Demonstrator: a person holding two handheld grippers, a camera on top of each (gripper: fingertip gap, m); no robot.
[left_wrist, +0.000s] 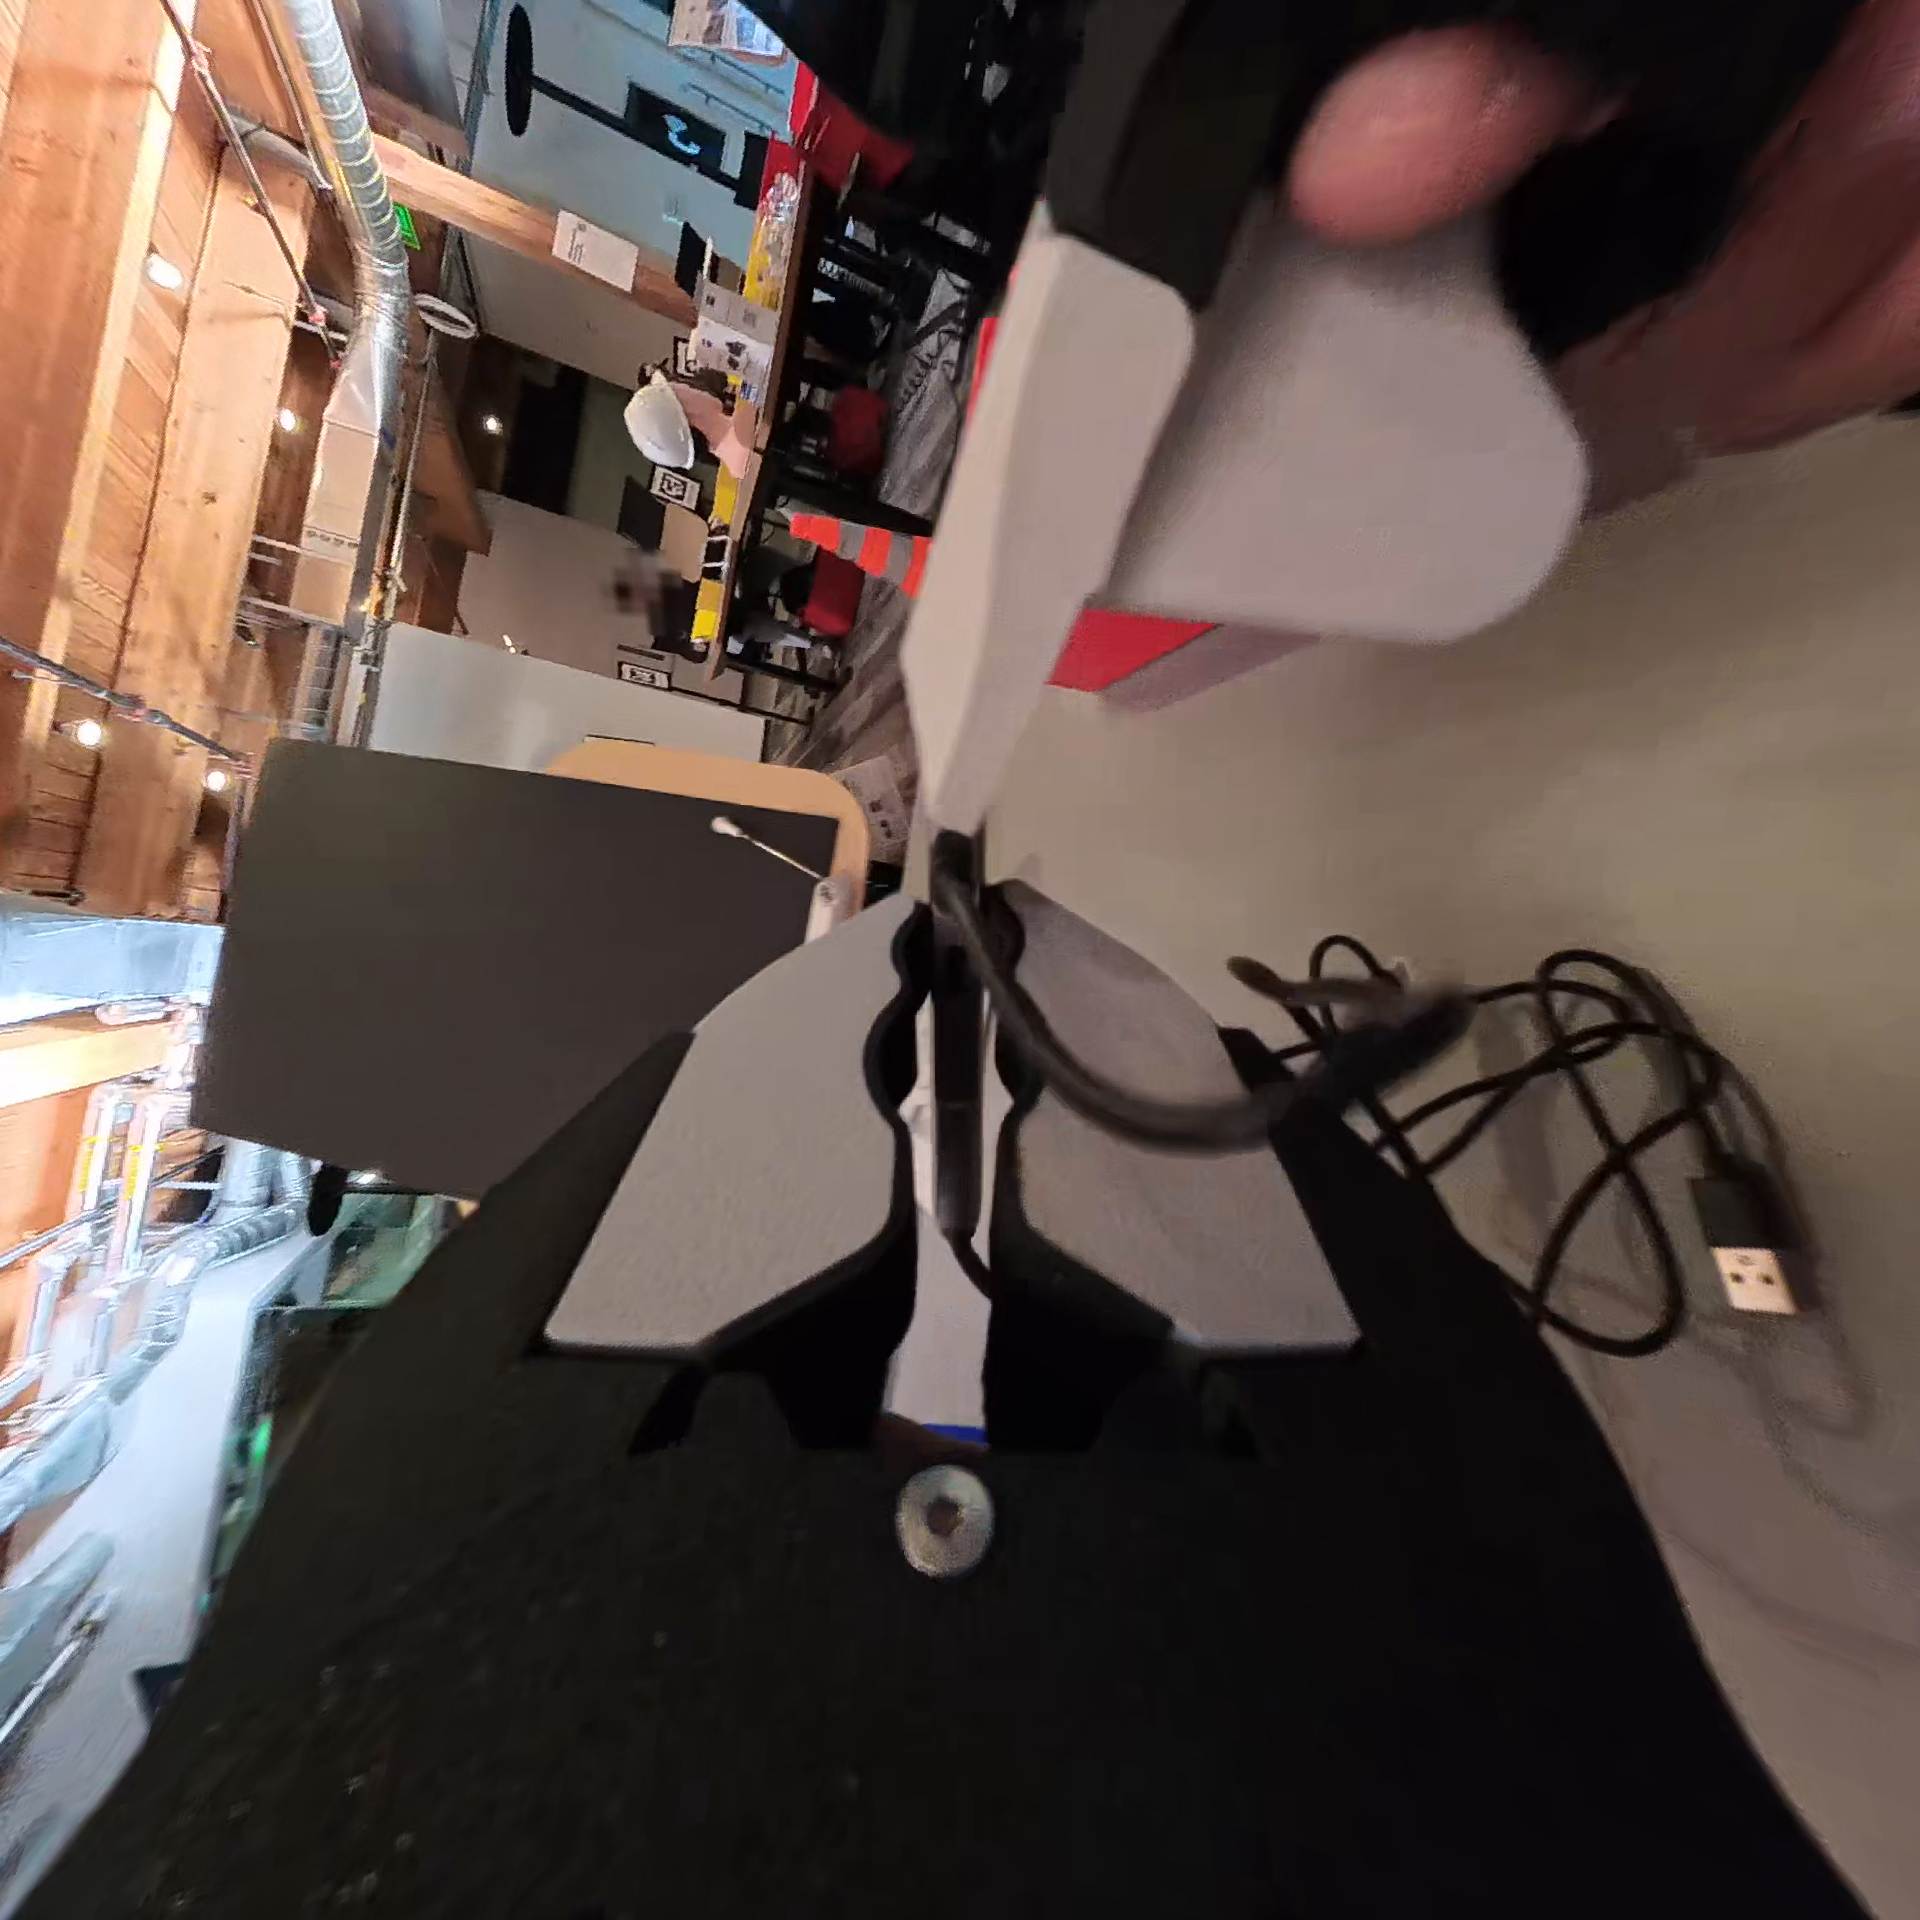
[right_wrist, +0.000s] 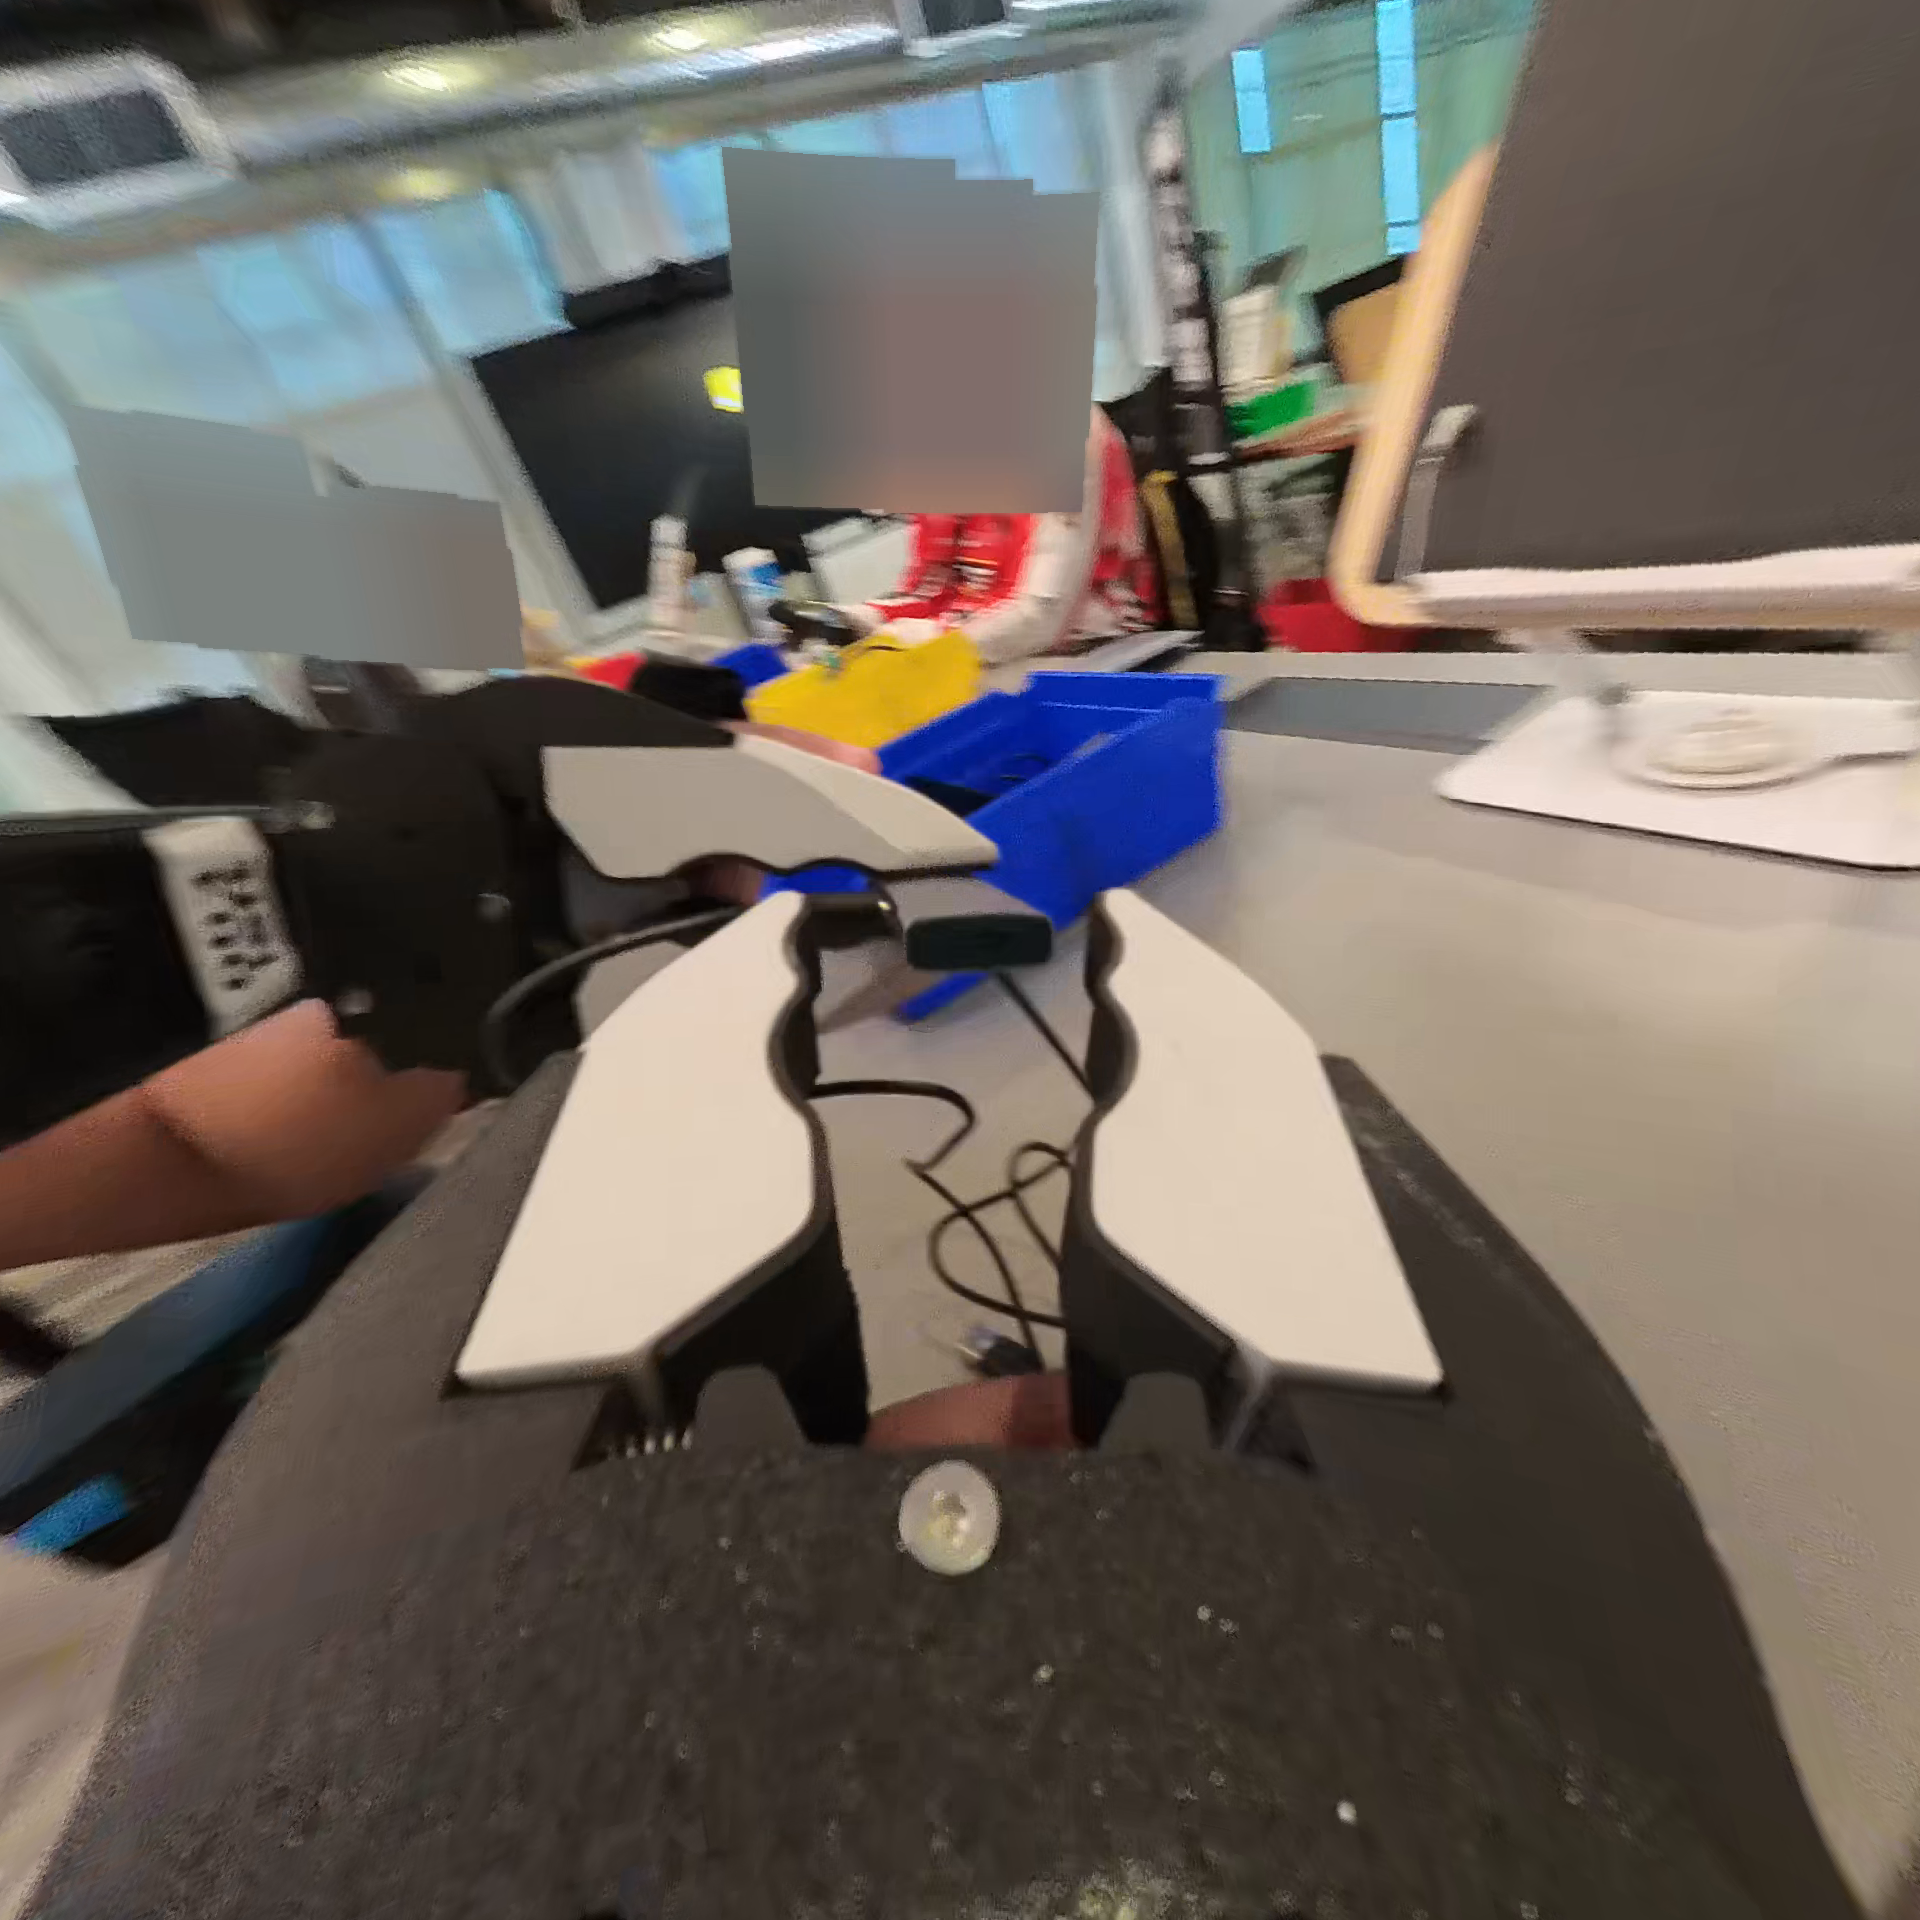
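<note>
Left gripper (left_wrist: 951, 1039): pinching a black cable's plug (left_wrist: 954, 1101) between pressed-together fingers.
Right gripper (right_wrist: 948, 997): fingers spread, nothing between them, above the grey worktop (right_wrist: 1558, 1039).
Cable (left_wrist: 1558, 1122): loose coil on the worktop, USB end (left_wrist: 1756, 1252) lying free.
Blue bin (right_wrist: 1091, 790): farther back, mid-worktop.
Monitor stand (right_wrist: 1704, 769): far right edge.

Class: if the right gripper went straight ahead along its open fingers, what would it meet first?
Probably the black plug held by the left gripper, just beyond the right gripper; behind it sits the blue bin. Depth is uncertain.
</note>
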